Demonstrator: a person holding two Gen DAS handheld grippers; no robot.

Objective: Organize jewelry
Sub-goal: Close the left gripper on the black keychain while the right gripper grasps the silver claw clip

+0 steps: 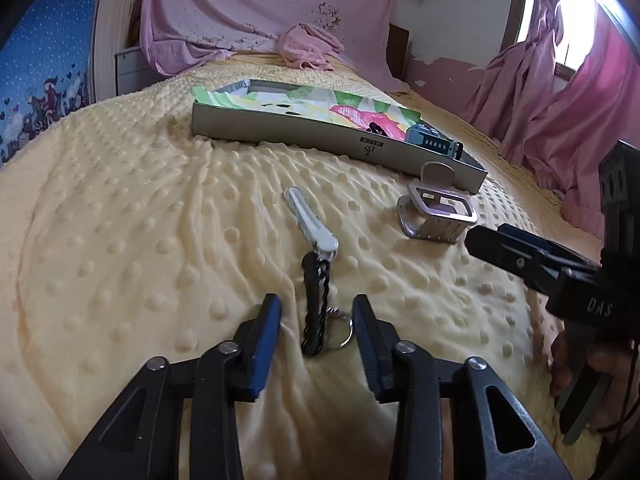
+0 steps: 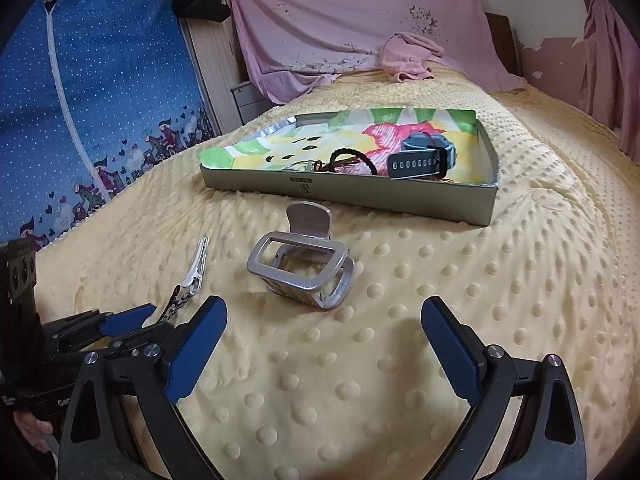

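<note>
Straddling a black braided keychain on the yellow bed, left gripper jaws narrowed but not touching, right gripper jaws wide near a silver hair claw, tray beyond.

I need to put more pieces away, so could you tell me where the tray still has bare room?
The tray's left half, over the green and yellow lining, is bare. Its right end is crowded by the watch and black hair tie.
</note>
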